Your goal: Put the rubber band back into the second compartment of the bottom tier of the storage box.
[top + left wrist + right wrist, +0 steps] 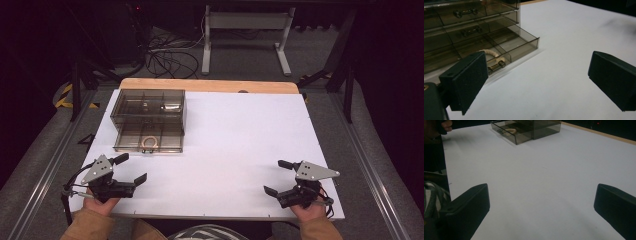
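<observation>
1. Your table (pixel 240 140) is covered by a white sheet, with a strip of bare wood showing along the far edge in the high view.
2. The smoky transparent drawer cabinet (pixel 148 111) stands on the far left part of the table. Its bottom drawer (pixel 149 138) is pulled out toward you. Your left gripper view shows what the high view does not — the closed drawers above it, each with a small metal handle (pixel 465 12).
3. Your left gripper (pixel 129 169) rests near the table's near left corner, held in your left hand (pixel 102 197), jaws spread wide with nothing between them. In its own view the two black pads stand well apart over bare white sheet.
4. Your right gripper (pixel 278 176) rests near the near right corner in your right hand (pixel 306 207), jaws likewise released and empty. Its own view looks across the sheet to the cabinet far off, drawer side toward it.
5. A pale beige ring (pixel 149 143) lies inside the open drawer, near its front wall. The left gripper view shows it partly hidden behind the left pad — just behind the drawer's metal handle (pixel 496 66). The right gripper view shows it as a small pale curve in the drawer (pixel 510 130).
</observation>
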Demonstrator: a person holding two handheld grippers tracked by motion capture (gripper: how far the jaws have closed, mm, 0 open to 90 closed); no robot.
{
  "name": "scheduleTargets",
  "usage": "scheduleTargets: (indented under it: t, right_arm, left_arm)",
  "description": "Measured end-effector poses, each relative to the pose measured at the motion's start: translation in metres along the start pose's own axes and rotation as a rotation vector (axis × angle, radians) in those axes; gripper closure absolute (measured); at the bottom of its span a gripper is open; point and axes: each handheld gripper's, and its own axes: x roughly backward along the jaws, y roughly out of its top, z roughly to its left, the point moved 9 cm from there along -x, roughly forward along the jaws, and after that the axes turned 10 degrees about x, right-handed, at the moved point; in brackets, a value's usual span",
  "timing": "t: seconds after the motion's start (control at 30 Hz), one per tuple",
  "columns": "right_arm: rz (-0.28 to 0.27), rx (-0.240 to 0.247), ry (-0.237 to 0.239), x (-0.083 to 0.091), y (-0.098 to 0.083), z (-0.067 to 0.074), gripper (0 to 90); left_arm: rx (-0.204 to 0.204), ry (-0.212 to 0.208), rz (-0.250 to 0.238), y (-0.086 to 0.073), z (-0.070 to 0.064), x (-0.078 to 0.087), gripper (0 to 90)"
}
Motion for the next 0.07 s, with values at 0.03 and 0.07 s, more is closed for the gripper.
scheduleTargets:
  t: [0.03,0.07]
  right_arm:
    - [0.002,0.003,0.000,0.0000,-0.0002,0.0000,0.9]
    - [0.002,0.003,0.000,0.0000,-0.0001,0.0001,0.8]
  left_arm:
    - [0.007,0.005,0.003,-0.0005,0.0010,-0.0002,3.4]
    - [0.009,0.007,0.005,-0.0007,0.0023,-0.0002,3.4]
